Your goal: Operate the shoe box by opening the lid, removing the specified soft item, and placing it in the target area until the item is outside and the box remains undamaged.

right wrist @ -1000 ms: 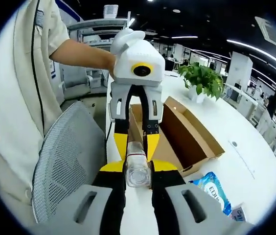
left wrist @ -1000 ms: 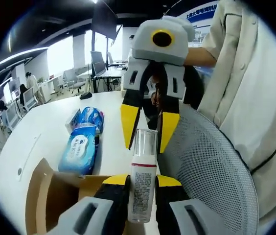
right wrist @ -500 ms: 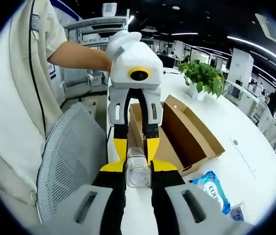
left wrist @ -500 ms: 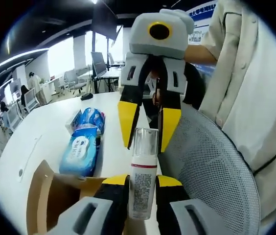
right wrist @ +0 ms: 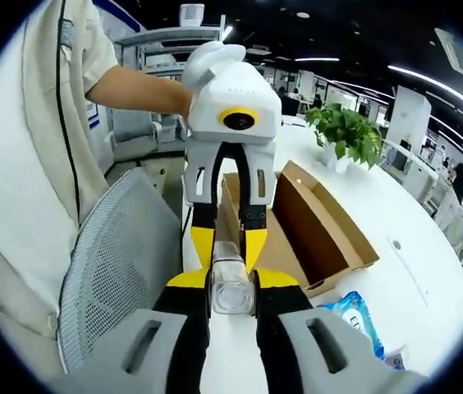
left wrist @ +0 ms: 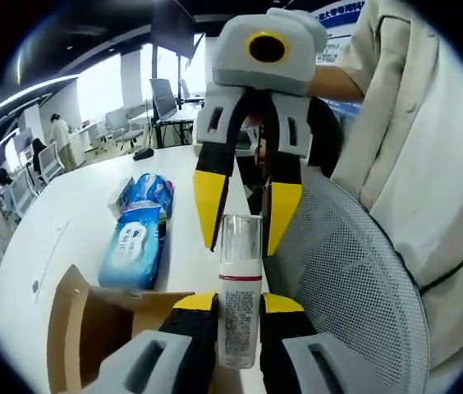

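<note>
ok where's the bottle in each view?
Left gripper view: bottle upright at lower centre, between that view's own tongs.
Right gripper view: bottle seen cap-end on, lower centre, between its own tongs.
Shared landmark: open cardboard box.

An open-plan office: rows of desks with monitors [left wrist: 164,97] and chairs [left wrist: 116,127] at upper left, ceiling strip lights [right wrist: 424,78], a potted plant [right wrist: 346,135].
</note>
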A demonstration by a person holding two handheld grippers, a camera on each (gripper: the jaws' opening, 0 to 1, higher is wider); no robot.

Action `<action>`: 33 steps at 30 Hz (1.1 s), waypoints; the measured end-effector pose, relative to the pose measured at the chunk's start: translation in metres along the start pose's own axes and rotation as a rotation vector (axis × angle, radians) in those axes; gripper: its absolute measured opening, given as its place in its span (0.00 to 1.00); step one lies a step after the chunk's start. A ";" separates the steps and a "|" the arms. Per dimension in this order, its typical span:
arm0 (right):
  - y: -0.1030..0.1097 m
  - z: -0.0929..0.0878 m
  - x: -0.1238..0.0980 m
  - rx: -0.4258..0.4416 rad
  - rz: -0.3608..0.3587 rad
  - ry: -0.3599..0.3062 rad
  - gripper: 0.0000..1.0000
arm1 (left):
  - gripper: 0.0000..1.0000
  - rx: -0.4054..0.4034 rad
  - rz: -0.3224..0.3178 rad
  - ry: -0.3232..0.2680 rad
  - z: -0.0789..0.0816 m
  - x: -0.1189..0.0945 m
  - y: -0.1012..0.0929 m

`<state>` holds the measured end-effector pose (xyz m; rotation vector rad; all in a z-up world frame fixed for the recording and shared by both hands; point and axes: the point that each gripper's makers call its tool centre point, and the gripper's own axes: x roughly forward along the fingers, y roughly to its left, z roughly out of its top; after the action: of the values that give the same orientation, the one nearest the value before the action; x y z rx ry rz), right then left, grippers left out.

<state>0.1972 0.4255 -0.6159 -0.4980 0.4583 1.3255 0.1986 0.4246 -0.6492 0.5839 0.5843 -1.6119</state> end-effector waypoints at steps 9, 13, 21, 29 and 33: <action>-0.001 -0.008 0.000 -0.004 0.000 0.025 0.20 | 0.18 0.002 -0.004 -0.011 0.002 -0.002 -0.001; -0.001 -0.005 -0.002 -0.009 -0.004 0.010 0.18 | 0.18 0.004 -0.001 -0.007 0.001 -0.002 0.000; -0.002 -0.001 -0.001 -0.018 -0.006 -0.004 0.18 | 0.18 0.007 0.005 -0.009 0.003 -0.001 0.002; -0.002 -0.002 -0.003 0.058 0.001 0.026 0.17 | 0.19 0.003 0.001 -0.022 0.004 0.001 0.001; -0.002 -0.001 -0.004 0.064 0.005 0.034 0.16 | 0.19 -0.004 0.005 -0.040 0.006 0.000 0.001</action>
<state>0.1983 0.4212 -0.6145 -0.4666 0.5286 1.3043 0.1991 0.4205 -0.6445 0.5485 0.5562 -1.6137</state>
